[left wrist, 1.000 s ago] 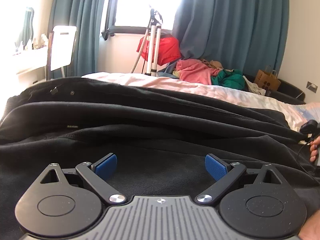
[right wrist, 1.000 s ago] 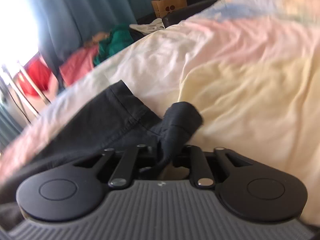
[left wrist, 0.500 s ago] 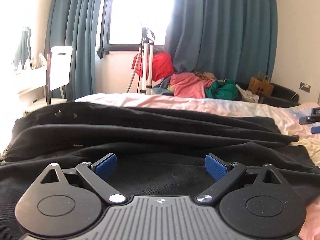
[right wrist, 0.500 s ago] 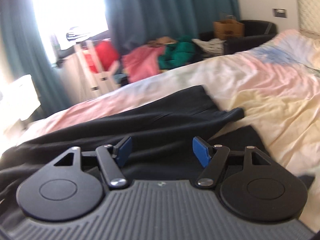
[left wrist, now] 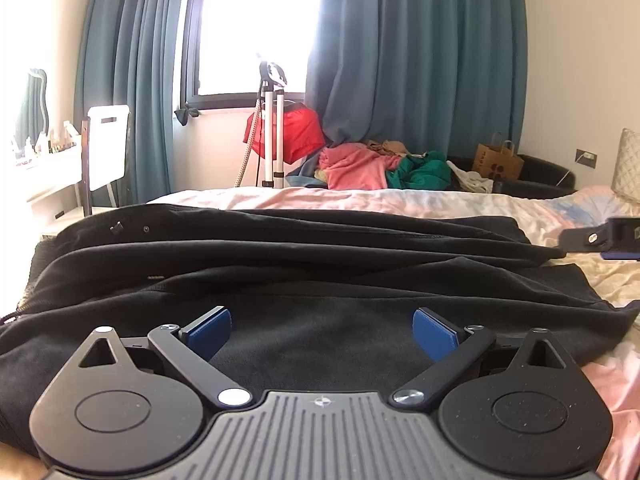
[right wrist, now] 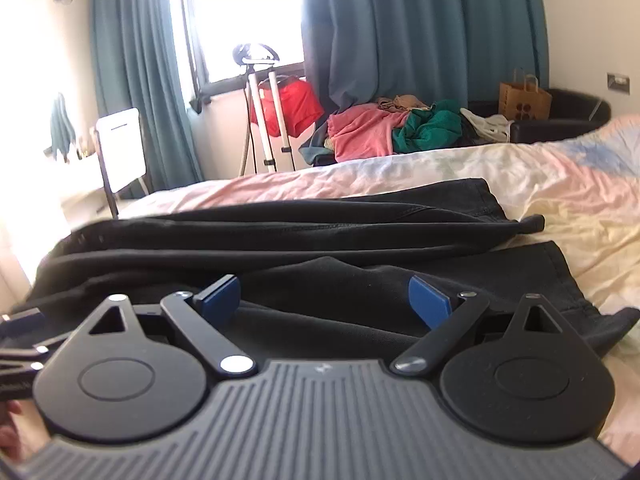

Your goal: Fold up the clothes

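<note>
Left wrist view has the black trousers (left wrist: 304, 264) lying across the bed (left wrist: 460, 200) at 12 o'clock, long axis from 9 to 3 — both the left gripper (left wrist: 322, 330) and right gripper (right wrist: 324, 300) gape empty just over the near fold, neither plainly nearer.

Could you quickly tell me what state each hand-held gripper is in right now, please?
Left hand-held gripper: open, holding nothing, above the black garment.
Right hand-held gripper: open, holding nothing, above the same garment.
</note>
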A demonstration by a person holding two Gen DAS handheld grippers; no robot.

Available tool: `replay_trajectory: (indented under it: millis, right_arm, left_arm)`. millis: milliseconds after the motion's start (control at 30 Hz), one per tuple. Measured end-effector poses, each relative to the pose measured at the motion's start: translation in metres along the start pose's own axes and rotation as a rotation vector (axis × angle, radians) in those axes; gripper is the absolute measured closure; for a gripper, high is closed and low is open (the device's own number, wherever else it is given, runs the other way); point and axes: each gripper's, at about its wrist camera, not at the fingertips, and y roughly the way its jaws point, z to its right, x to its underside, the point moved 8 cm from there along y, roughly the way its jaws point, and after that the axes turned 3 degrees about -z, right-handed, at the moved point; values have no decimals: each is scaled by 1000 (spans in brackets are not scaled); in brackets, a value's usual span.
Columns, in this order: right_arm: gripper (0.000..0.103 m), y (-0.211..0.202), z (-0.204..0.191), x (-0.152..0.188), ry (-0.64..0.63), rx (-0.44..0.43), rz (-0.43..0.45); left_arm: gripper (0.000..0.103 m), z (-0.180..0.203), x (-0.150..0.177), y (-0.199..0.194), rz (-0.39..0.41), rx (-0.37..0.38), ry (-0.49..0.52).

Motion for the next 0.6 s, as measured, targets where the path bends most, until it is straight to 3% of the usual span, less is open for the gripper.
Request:
replay_trajectory:
  millis: [200, 433, 600]
  right_arm:
    - [10, 5, -3, 4, -22, -19, 19]
    - [10, 10, 11, 3, 62, -31, 16]
    - [10, 12, 26, 3, 110, -2, 3]
  left_arm:
    - [1, -26, -7, -1, 29, -85, -30]
    - [1, -92, 1, 0, -107, -216, -271]
    - [2, -159, -1, -15, -193, -329, -490]
